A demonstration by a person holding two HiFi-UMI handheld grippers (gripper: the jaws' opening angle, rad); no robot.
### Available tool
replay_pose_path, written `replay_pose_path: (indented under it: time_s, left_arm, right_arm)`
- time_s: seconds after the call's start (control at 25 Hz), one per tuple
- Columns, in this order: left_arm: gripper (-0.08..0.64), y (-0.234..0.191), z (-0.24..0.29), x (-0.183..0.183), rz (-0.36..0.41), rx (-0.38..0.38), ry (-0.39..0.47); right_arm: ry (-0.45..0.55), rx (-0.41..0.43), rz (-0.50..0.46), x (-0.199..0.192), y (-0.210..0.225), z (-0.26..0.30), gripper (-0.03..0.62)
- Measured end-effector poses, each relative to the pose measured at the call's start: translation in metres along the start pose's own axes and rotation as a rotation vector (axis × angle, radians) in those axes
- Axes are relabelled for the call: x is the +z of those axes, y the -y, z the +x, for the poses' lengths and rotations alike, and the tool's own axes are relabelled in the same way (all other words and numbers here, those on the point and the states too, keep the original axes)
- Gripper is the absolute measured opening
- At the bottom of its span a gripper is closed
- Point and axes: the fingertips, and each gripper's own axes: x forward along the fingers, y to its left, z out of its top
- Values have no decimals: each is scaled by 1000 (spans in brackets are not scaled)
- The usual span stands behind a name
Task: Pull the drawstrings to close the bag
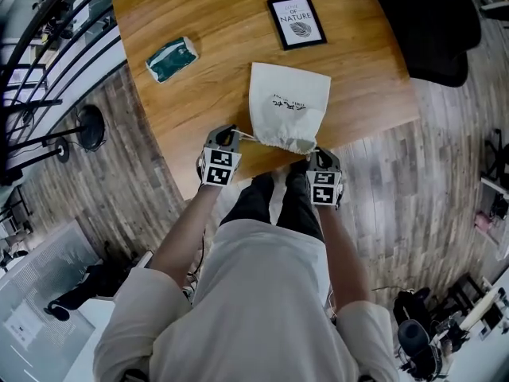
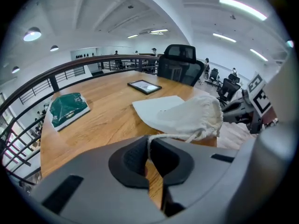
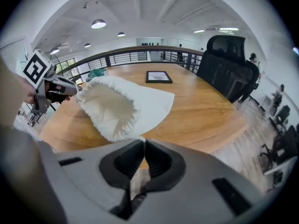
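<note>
- Drawstring [image 2: 170,136] on the left side is being pinched by the left gripper [image 2: 149,141]; its jaws are pressing together on the cord, which is running from their tips to the bag's mouth.
- Right gripper [image 3: 144,143] is holding its jaws pressed together too, with a scrap of white [image 3: 138,138] showing at their tips. I judge it to be the cord on that side, though it could be the hem.
- Cloth bag [image 1: 288,106] is lying between the two grippers on the wooden surface [image 1: 199,30]. Its mouth is facing the person at the near edge, puckering but gaping enough to show the inside.
- Farther off, a green packet [image 1: 171,59] and a framed print [image 1: 297,21] are resting well apart from the bag.
- Both ends appear gripped, so the pulling step is beginning.
- Next, the grippers are going to need to draw apart, left and right, evenly and without slackening, until the mouth is cinching shut. An uneven pull is likely to drag the bag off the edge.
</note>
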Motion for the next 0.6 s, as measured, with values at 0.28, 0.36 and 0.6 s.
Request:
replay_pose_path:
  time_s: [0.28,0.36,0.6]
  left_arm:
    - [-8,-1,-28,45,-18,67,86]
    - [-8,-3,-32,58,-20,83,106]
    - [-8,-3,-61,99,-60,121,177]
  right_arm:
    - [105,-30,-5,51,23,-32,9]
    - [135,-40,-9,66,31,-39,9]
    - [225,-31,-37,110,44,-70,9]
